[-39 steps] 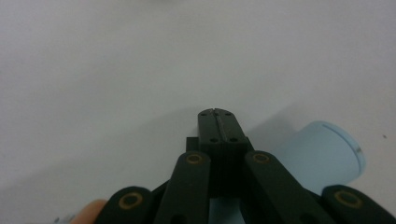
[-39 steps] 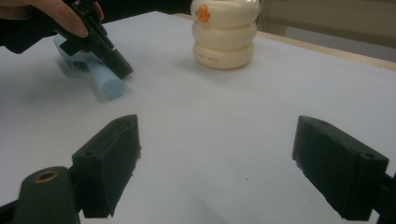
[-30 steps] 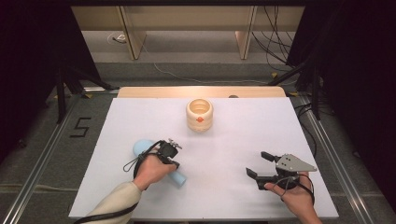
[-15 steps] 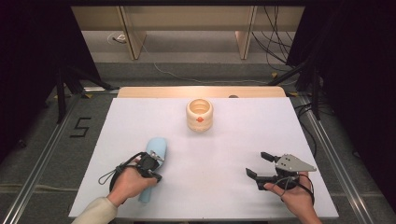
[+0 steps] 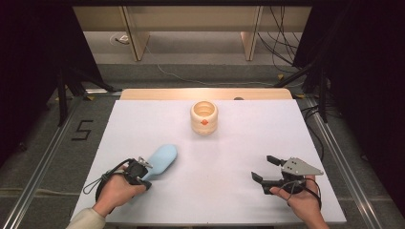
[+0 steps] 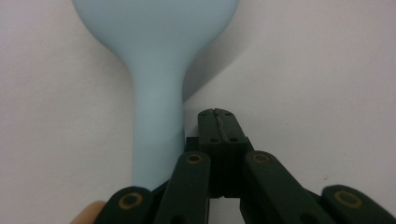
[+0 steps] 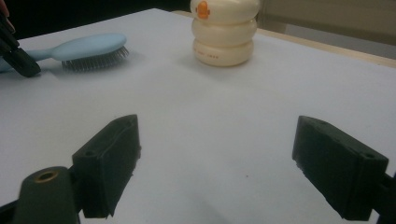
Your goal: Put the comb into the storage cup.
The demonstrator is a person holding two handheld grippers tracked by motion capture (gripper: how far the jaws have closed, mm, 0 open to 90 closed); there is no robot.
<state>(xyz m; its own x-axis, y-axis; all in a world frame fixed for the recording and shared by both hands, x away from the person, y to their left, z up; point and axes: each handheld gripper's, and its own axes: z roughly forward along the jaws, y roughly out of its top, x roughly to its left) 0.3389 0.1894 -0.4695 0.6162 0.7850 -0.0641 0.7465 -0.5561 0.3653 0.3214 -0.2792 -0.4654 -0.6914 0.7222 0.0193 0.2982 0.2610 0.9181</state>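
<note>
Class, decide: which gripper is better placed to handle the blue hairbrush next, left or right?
Left. The left gripper sits shut beside the hairbrush handle; the right gripper rests open, far across the table.

A cream ribbed container [image 5: 204, 117] (orange mark in front) stands on the white table [image 5: 224, 157].

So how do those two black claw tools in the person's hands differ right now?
The left gripper has its jaws shut tight, while the right gripper holds its jaws wide apart with nothing between them. The left one sits beside the handle of the pale blue hairbrush, which lies bristles down; the right one has bare white table ahead of it. Both are hand-held, black, and low over the table.
</note>
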